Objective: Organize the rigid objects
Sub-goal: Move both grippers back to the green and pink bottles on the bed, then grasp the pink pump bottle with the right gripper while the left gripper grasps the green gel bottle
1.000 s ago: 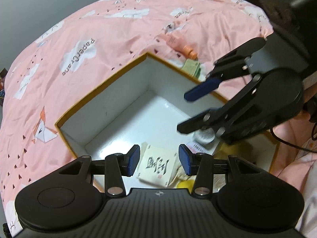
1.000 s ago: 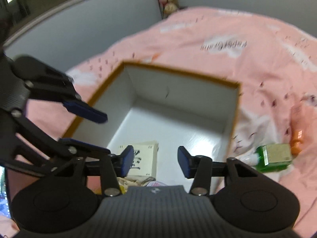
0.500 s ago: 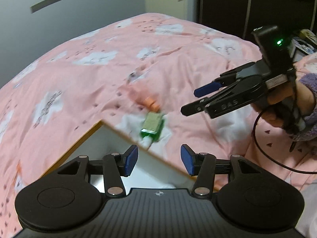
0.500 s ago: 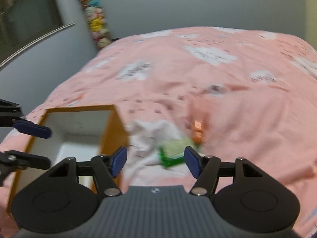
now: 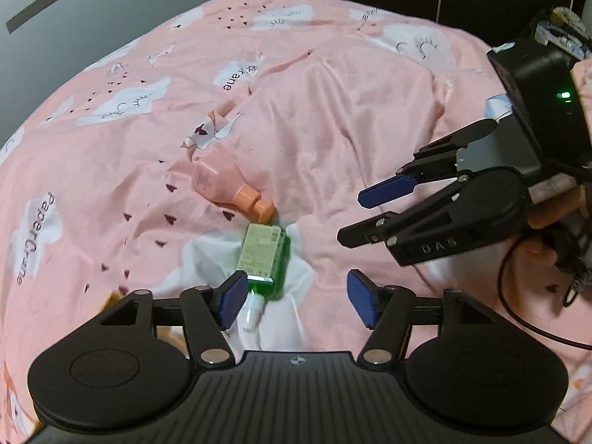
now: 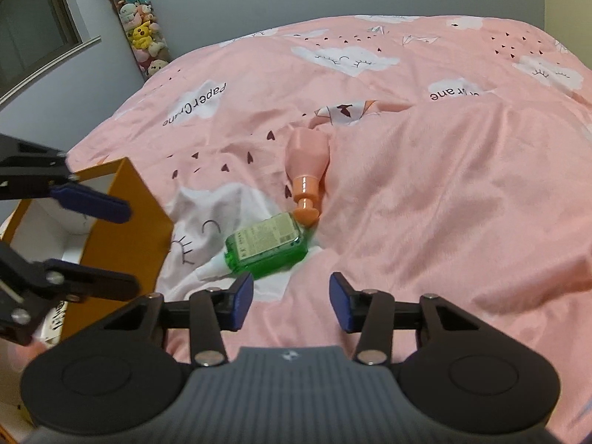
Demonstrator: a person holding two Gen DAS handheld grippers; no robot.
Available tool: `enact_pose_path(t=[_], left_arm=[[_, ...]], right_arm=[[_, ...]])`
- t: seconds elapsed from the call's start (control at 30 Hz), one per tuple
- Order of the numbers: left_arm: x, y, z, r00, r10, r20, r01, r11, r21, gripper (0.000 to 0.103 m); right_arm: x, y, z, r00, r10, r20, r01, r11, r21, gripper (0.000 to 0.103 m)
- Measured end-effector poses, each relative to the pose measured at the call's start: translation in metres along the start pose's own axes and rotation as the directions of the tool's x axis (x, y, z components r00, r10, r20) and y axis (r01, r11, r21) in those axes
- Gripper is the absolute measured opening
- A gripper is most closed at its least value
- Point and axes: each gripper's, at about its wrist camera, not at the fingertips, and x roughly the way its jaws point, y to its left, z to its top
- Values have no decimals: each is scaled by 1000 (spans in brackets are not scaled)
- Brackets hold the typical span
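Note:
A green bottle (image 5: 264, 259) with a pale label lies on the pink bedspread, white cap toward me; it also shows in the right wrist view (image 6: 266, 246). A pink bottle (image 5: 225, 185) with an orange pump lies just beyond it, also in the right wrist view (image 6: 309, 162). My left gripper (image 5: 296, 301) is open and empty, just short of the green bottle. My right gripper (image 6: 291, 305) is open and empty, a little short and right of the green bottle; in the left wrist view it (image 5: 355, 218) hovers to the right.
An orange-walled box with a white inside (image 6: 122, 229) stands at the left, holding a printed card (image 6: 55, 320). The left gripper (image 6: 100, 244) hangs over its corner. A column of plush toys (image 6: 142, 27) stands against the far wall. The bedspread is wrinkled.
Both grippers have left the box and swung over to the two bottles on the bedspread. Both stay open and empty.

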Motion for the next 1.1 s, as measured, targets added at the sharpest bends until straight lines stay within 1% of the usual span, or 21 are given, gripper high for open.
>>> enact_pose_path(t=[0.1, 0.2, 0.27, 0.4, 0.43, 0.47, 0.53, 0.6, 0.7, 0.8, 0.87, 0.9, 0.93, 0.97, 1.0, 1.03, 1.1], left_arm=[[23, 5, 10, 999, 1, -44, -1, 1000, 5, 75], [48, 10, 17, 995, -8, -98, 7, 1000, -2, 75], [64, 11, 22, 991, -1, -134, 3, 1000, 15, 75], [91, 17, 30, 982, 0, -187, 4, 1000, 22, 76], [97, 19, 32, 980, 1, -199, 4, 1000, 23, 77], [104, 20, 34, 977, 10, -214, -3, 999, 32, 77], [115, 23, 37, 969, 18, -246, -8, 999, 41, 77], [122, 24, 40, 956, 14, -292, 1, 999, 48, 77], [130, 24, 44, 941, 29, -338, 9, 994, 110, 78], [139, 23, 46, 934, 51, -352, 6, 987, 158, 78], [147, 22, 45, 926, 36, -376, 27, 987, 161, 77], [150, 21, 43, 926, 30, -377, 33, 987, 160, 76], [153, 22, 42, 927, 31, -375, 31, 987, 157, 72], [155, 23, 42, 923, 34, -383, 26, 988, 150, 61], [155, 24, 41, 923, 33, -384, 24, 990, 141, 56], [154, 27, 41, 924, 24, -383, 27, 992, 127, 53], [150, 31, 39, 926, 9, -378, 33, 994, 105, 52]], right_arm=[[15, -6, 2, 1000, -9, 9, 9, 1000, -4, 46], [31, -12, 1, 999, -50, 15, 50, 998, -23, 46], [40, -16, -1, 997, -73, 16, 74, 997, -39, 46], [52, -22, -4, 998, -62, 21, 63, 996, -56, 46], [54, -24, -5, 998, -61, 25, 62, 996, -61, 45], [56, -25, -5, 997, -64, 32, 66, 996, -65, 42], [60, -30, -6, 997, -62, 37, 64, 996, -62, 42], [62, -34, -6, 998, -46, 40, 47, 998, -50, 42], [63, -34, -6, 998, -41, 44, 44, 997, -58, 42], [64, -34, -6, 998, -37, 49, 39, 998, -54, 42], [63, -34, -5, 998, -32, 57, 35, 998, -49, 42], [62, -34, -5, 998, -31, 61, 34, 998, -49, 42], [61, -34, -4, 997, -30, 67, 34, 998, -50, 41], [61, -33, -3, 997, -30, 75, 34, 998, -54, 41], [60, -33, -2, 996, -30, 84, 35, 998, -59, 41], [60, -32, -1, 995, -30, 91, 36, 997, -64, 38], [60, -31, 3, 995, -17, 100, 24, 997, -72, 33]])
